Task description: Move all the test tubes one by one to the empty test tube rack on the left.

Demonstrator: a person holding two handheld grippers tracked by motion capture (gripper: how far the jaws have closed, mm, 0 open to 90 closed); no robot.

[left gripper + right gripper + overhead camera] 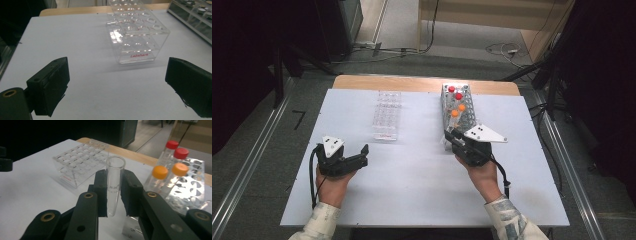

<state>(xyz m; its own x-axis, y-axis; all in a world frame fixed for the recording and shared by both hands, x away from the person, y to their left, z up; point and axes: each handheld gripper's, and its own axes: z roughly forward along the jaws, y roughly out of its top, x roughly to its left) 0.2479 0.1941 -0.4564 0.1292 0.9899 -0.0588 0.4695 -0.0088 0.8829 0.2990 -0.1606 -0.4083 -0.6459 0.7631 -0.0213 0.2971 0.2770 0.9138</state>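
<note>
A clear, uncapped glass tube (114,186) stands upright between the jaws of my right gripper (114,195), which is shut on it. In the high view that right gripper (453,139) sits at the near end of a metal rack (458,112) that holds two red-capped tubes (455,92) and two orange-capped tubes (458,110). A clear acrylic rack (386,115) lies at the table's middle, its wells bare. My left gripper (359,156) hovers open near the front left, with nothing between its jaws; the acrylic rack (136,35) is ahead of it.
The white table top (412,185) spreads wide between and in front of both hands. A wooden strip (362,81) runs along the far edge. Cables (507,49) lie on the floor beyond the table, and dark stands rise at both sides.
</note>
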